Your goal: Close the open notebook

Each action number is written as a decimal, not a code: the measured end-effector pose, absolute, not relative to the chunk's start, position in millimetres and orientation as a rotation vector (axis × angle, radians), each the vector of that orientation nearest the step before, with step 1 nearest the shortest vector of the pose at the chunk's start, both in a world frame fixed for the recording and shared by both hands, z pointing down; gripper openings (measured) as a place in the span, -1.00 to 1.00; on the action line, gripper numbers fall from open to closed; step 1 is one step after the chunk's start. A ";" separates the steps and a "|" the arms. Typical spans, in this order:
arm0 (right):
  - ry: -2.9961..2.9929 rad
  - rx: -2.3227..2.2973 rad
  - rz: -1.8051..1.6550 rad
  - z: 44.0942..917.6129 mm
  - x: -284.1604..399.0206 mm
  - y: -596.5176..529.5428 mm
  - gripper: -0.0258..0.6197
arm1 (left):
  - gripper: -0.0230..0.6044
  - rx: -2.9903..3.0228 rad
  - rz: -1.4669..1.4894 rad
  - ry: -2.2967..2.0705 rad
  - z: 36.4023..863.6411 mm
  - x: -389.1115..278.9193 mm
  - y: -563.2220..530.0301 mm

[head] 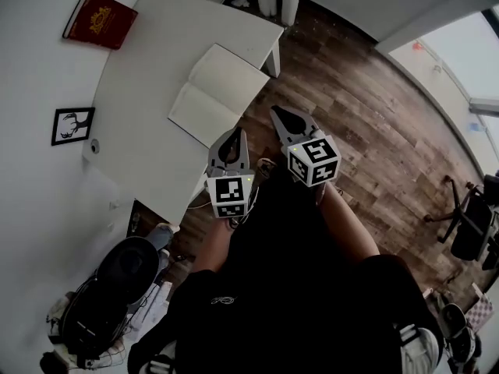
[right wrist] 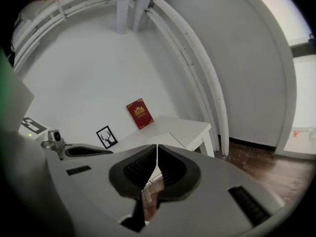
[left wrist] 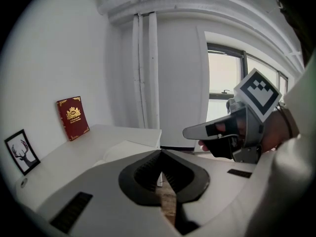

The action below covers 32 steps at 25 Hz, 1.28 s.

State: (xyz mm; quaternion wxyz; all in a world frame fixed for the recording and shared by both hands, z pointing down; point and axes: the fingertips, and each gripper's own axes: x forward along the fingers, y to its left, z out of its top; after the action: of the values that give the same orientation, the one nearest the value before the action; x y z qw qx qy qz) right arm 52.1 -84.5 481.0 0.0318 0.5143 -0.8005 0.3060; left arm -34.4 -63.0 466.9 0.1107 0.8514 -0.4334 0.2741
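In the head view, an open notebook with blank white pages (head: 217,93) is lying flat on a white rectangular table (head: 148,53), close to the table's edge and corner. The left gripper (head: 233,133) and the right gripper (head: 276,113) are hovering side by side near the notebook's nearer edge, apart from it, with the right one over the brown wooden plank floor (head: 351,92). A dark red hardcover book with gold ornament (head: 99,19) is leaning against the white wall at the table's far side. A small black-framed deer picture (head: 72,125) is standing along the same wall.

In the left gripper view, the left gripper (left wrist: 161,153) is keeping its jaws clenched tip to tip, with nothing between them. The notebook (left wrist: 126,149) is showing just above them on the table (left wrist: 113,135). The right gripper (left wrist: 188,131) is pointing in from the right, in front of a bright window (left wrist: 224,98).

In the right gripper view, the right gripper (right wrist: 157,149) is also clenching its jaws together, empty, with only a hairline slit between the pads. The notebook (right wrist: 167,138) is lying beyond them on the table (right wrist: 190,130), and the red book (right wrist: 140,113) and the framed picture (right wrist: 106,136) are standing behind.
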 end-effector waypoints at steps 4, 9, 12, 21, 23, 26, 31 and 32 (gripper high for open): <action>-2.506 1.538 1.051 495.7 53.7 -100.4 -0.84 | -0.92 2.470 0.828 -1.298 468.5 -24.6 -73.0; -2.504 1.545 1.223 516.4 60.8 -122.9 -0.61 | -0.92 2.448 0.892 -1.293 470.7 -8.2 -77.0; -2.485 1.566 1.328 525.7 59.4 -133.5 -0.59 | -0.92 2.414 0.923 -1.313 475.7 -13.5 -83.5; -2.339 1.637 1.727 573.6 62.8 -146.5 -0.50 | -0.92 2.367 1.003 -1.300 498.5 -9.3 -95.0; -2.319 1.638 1.783 584.1 64.1 -152.5 -0.50 | -0.92 2.359 1.021 -1.297 502.5 -8.8 -98.6; -2.305 1.635 1.813 593.7 64.9 -159.5 -0.50 | -0.92 2.333 1.044 -1.303 507.3 -13.2 -100.8; -2.294 1.612 1.916 600.2 65.1 -169.4 -0.48 | -0.92 2.289 1.073 -1.312 513.1 -15.2 -103.0; -2.284 1.609 1.940 602.3 65.4 -170.2 -0.48 | -0.92 2.287 1.071 -1.316 513.2 -14.4 -103.8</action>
State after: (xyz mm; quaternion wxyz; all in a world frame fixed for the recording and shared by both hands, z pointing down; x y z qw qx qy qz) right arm 65.4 -170.2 602.3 -0.1294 0.4691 -0.6658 0.5656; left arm -14.4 -103.8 513.2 0.1466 0.7944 -0.4571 0.3721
